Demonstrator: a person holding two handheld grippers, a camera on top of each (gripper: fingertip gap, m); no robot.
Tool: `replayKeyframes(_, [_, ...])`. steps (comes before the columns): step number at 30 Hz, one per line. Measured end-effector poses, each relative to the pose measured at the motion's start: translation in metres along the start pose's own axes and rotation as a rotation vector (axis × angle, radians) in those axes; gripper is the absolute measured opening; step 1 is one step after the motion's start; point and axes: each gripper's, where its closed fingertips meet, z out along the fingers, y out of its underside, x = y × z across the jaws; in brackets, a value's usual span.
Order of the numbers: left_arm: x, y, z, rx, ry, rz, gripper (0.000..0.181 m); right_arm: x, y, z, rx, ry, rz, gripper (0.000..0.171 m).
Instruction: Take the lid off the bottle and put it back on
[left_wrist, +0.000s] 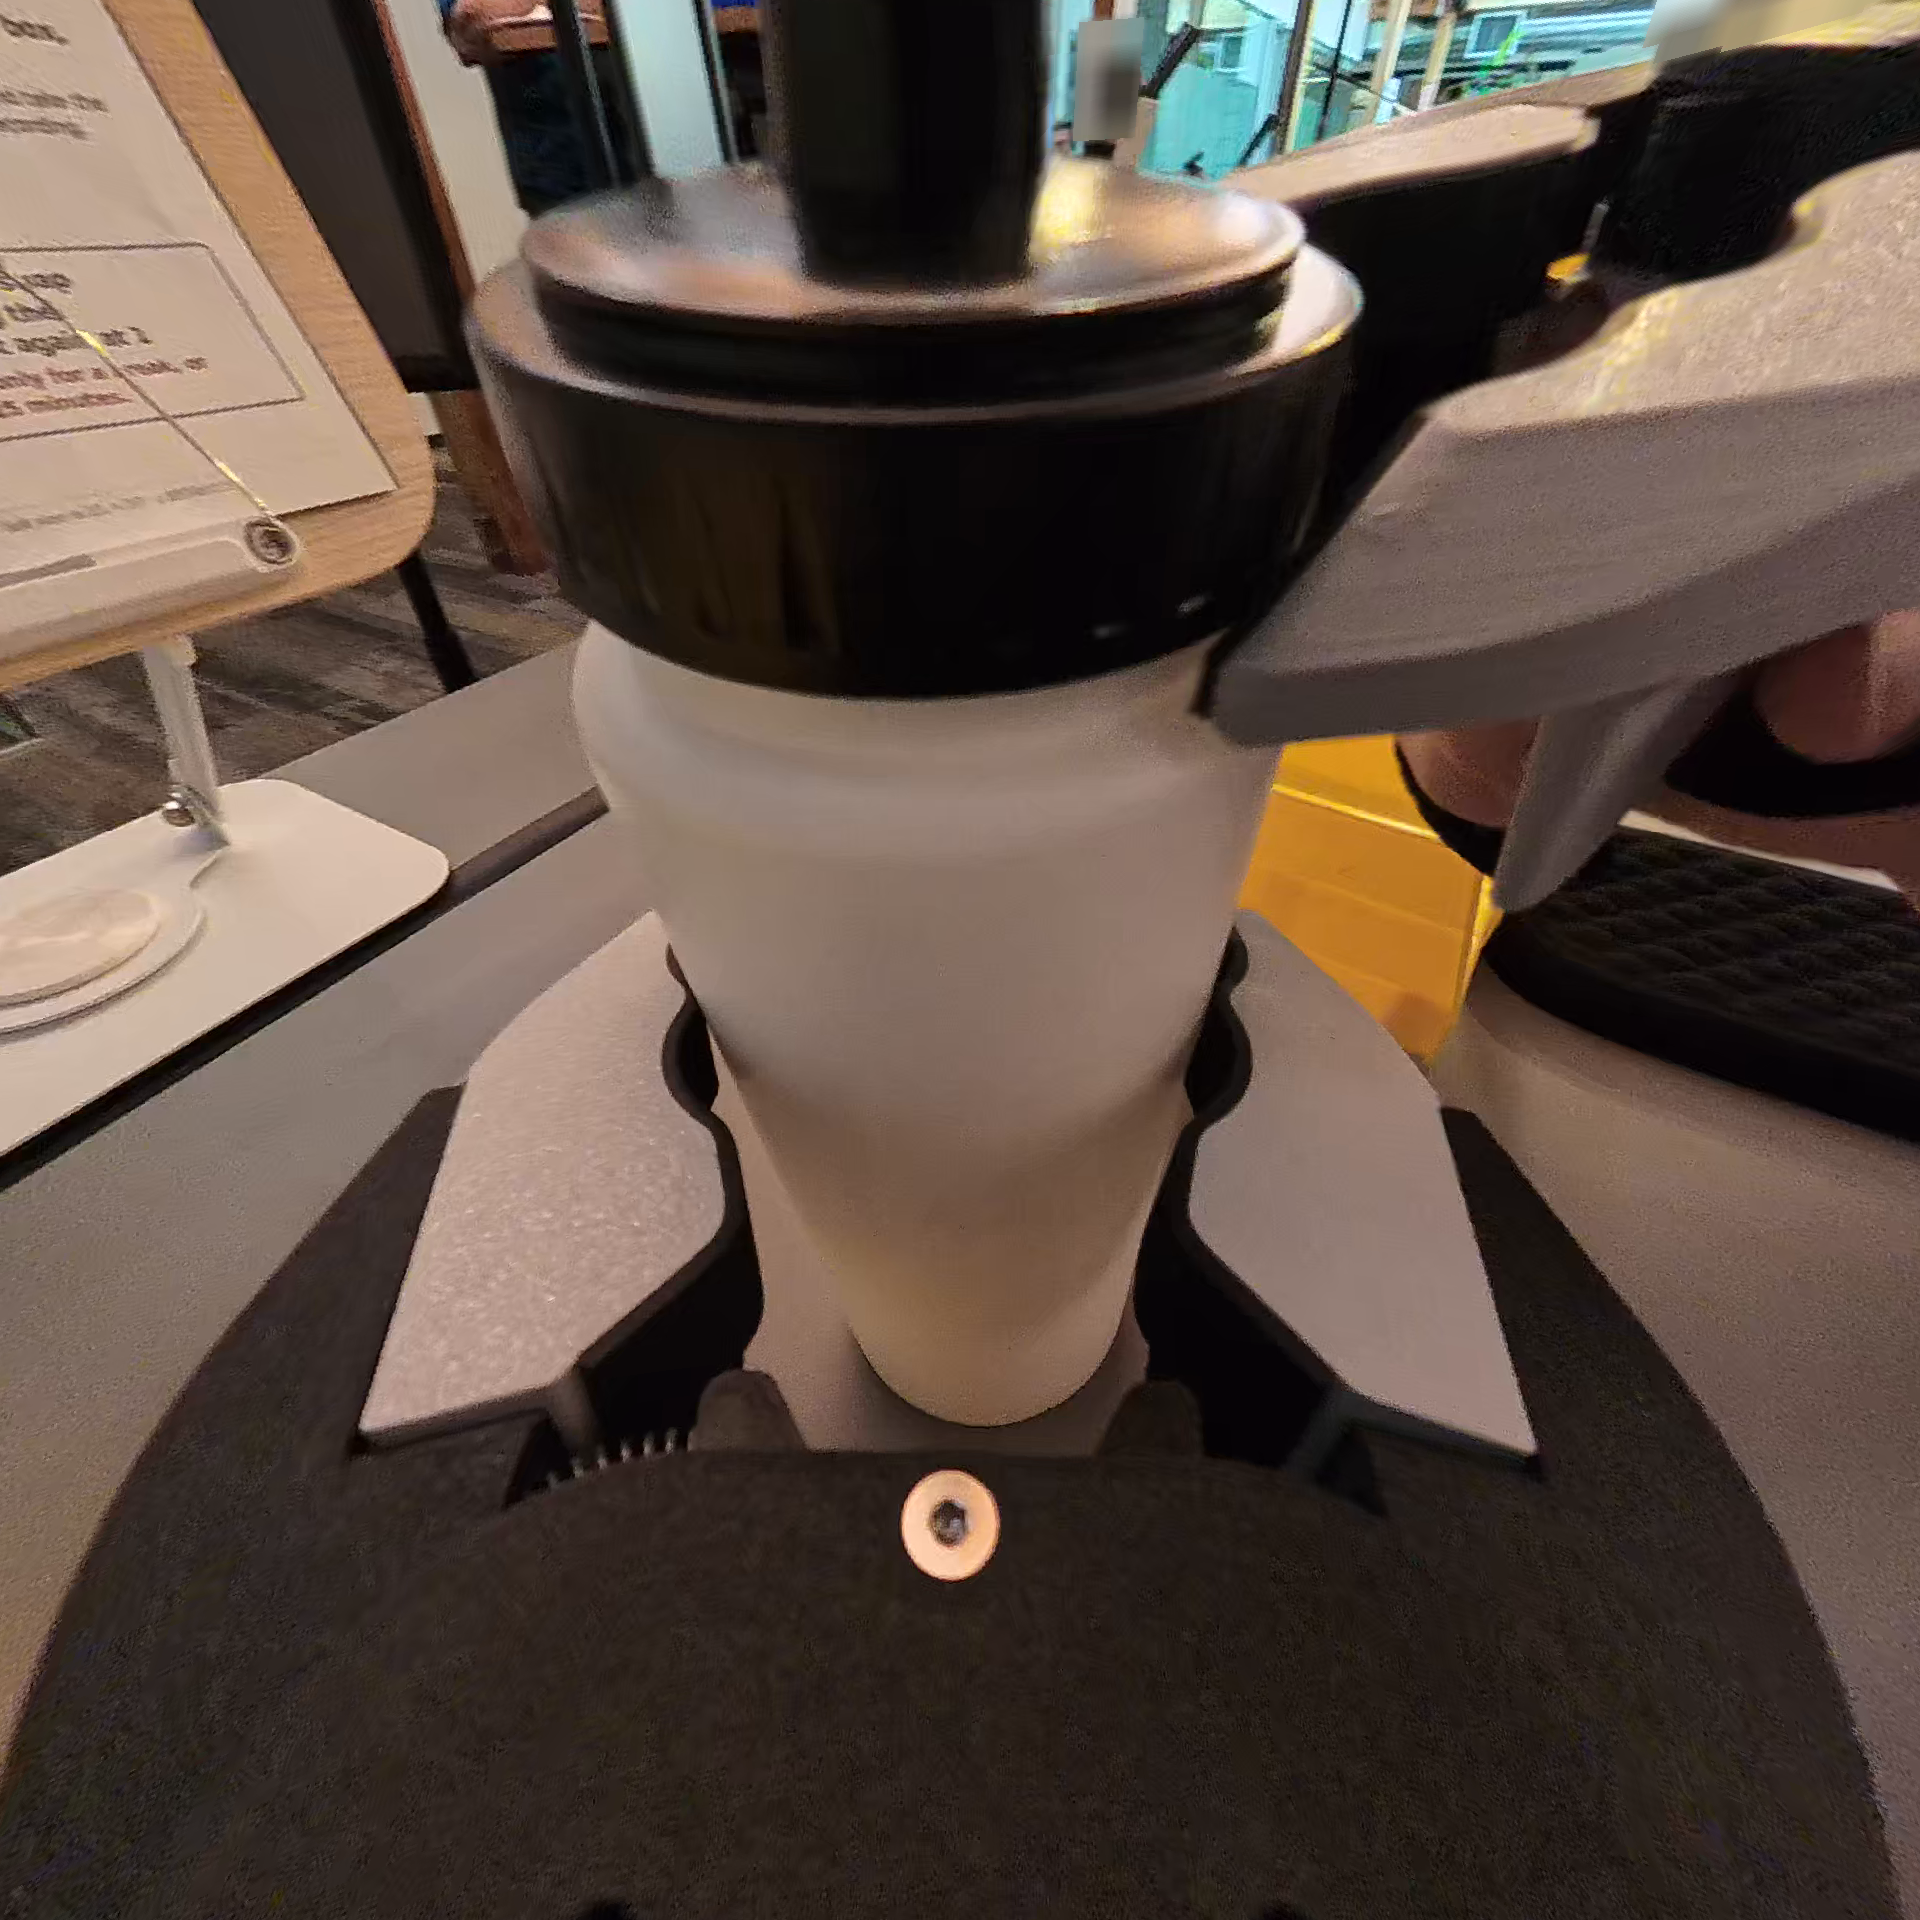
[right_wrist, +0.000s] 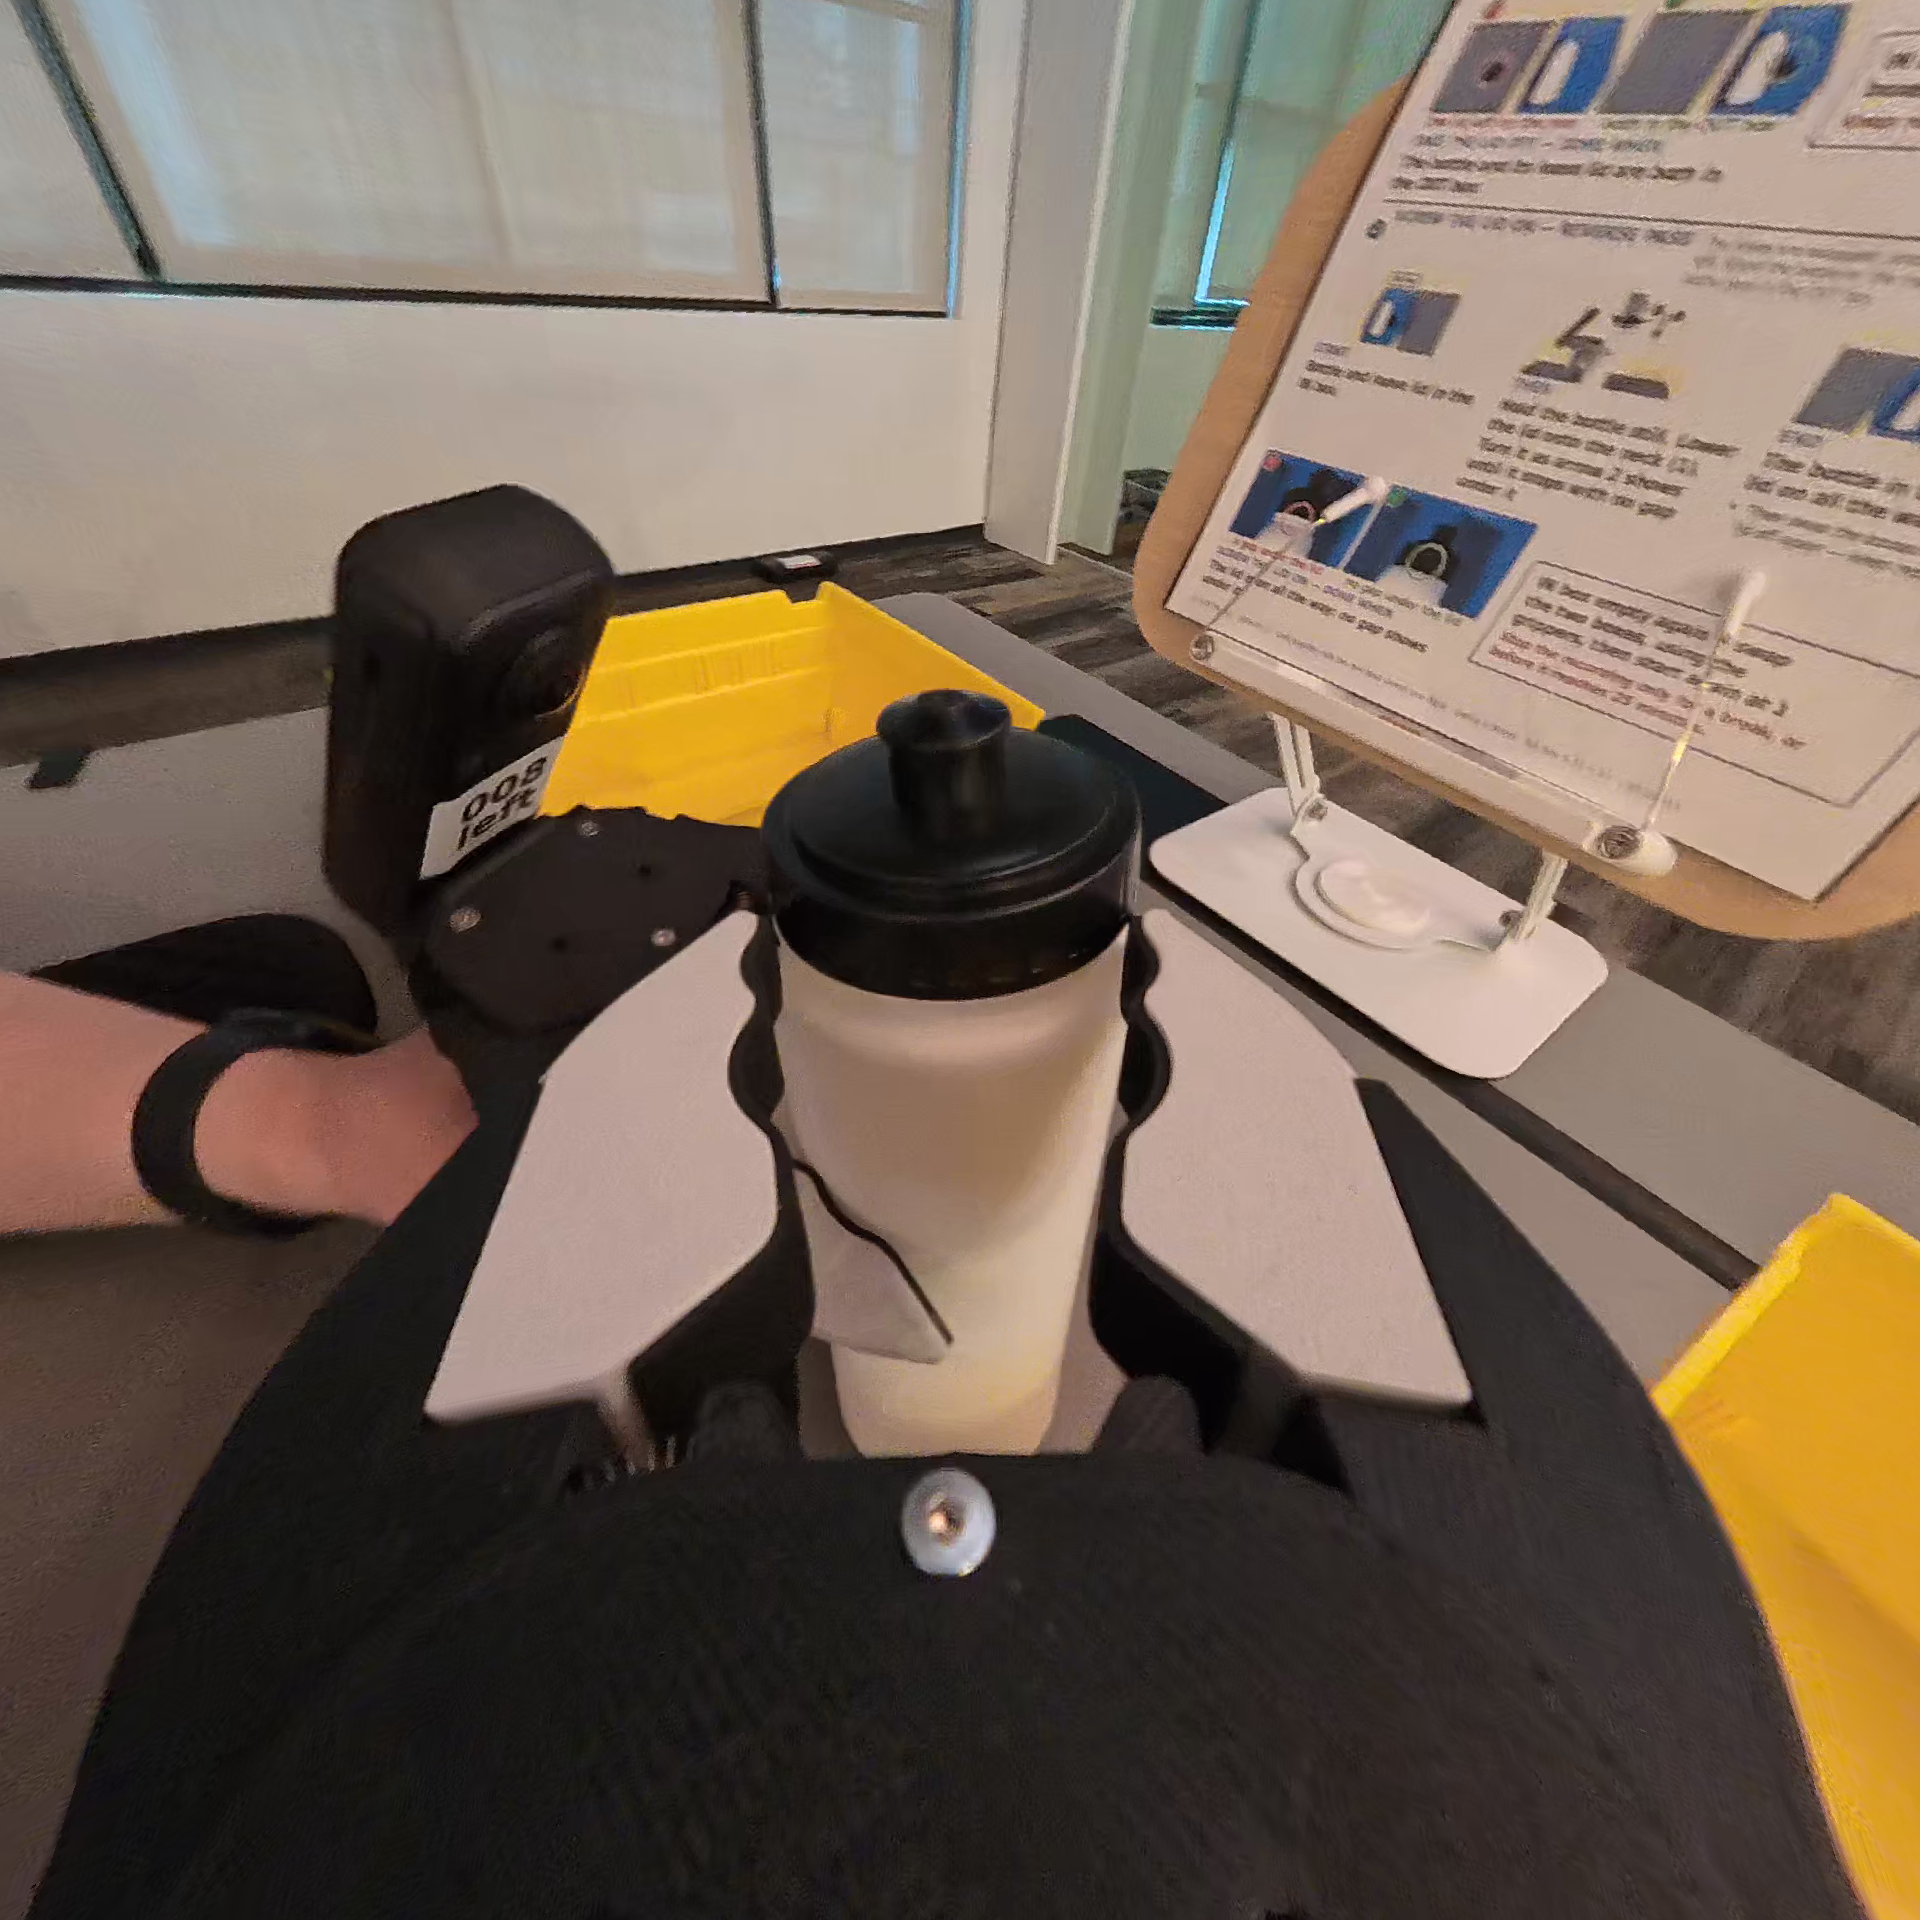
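Grey counter (left_wrist: 208, 1247) ran under both grippers, with a white wall and frosted windows (right_wrist: 416, 135) behind it and patterned carpet past its far edge. A white bottle (left_wrist: 935, 1143) stood upright between the two tools, and its black lid (left_wrist: 914, 520), spout up, sat on the neck. The left gripper (left_wrist: 956, 997) came in low, its jaws clenched on the bottle's body with the dark wavy pads pressed to either side. The right gripper (right_wrist: 951, 935) came in higher, from a different side, its jaws closed on the lid's ribbed skirt, right where black met white; in the left wrist view one of its grey fingers (left_wrist: 1558, 540) lay against the lid's right side. From the right wrist view, the left gripper's black camera (right_wrist: 457, 675) stood up to the left of the bottle, and a hand (right_wrist: 312, 1122) with a black wristband (right_wrist: 166, 1122) held that tool. A yellow bin (right_wrist: 727, 686) sat on the counter just behind the bottle, and a second yellow bin (right_wrist: 1818, 1455) showed at the right edge. Farther back on the right, a wooden board (right_wrist: 1247, 416) carrying a printed sheet leaned on a white stand (right_wrist: 1455, 997). Both views were slightly blurred.
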Motion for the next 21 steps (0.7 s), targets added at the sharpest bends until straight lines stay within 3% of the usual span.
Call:
replayKeyframes(4, [0.005, 0.001, 0.002, -0.029, 0.041, 0.086, 0.091, 0.002, -0.013, -0.005, 0.035, -0.139, 0.046, 0.08])
replayKeyframes(8, [0.009, 0.002, 0.003, -0.043, 0.034, 0.119, 0.091, 0.002, 0.0, -0.004, -0.105, -0.214, -0.014, 0.079])
replayKeyframes(11, [0.012, 0.002, 0.002, -0.029, 0.07, 0.089, 0.092, -0.001, 0.001, -0.004, -0.11, -0.232, -0.011, 0.071])
replayKeyframes(13, [0.013, -0.003, 0.001, 0.009, 0.088, 0.053, 0.094, 0.004, 0.0, -0.003, -0.097, -0.244, 0.079, 0.071])
replayKeyframes(16, [0.012, -0.004, 0.002, 0.016, 0.132, -0.078, 0.12, 0.011, 0.001, -0.001, -0.098, -0.3, 0.297, 0.071])
replayKeyframes(19, [0.025, 0.002, 0.001, -0.027, 0.296, -0.227, 0.119, 0.013, 0.007, 0.004, -0.1, -0.354, 0.453, 0.071])
replayKeyframes(21, [0.035, 0.005, 0.0, -0.072, 0.395, -0.289, 0.104, 0.016, 0.01, 0.007, -0.094, -0.357, 0.515, 0.071])
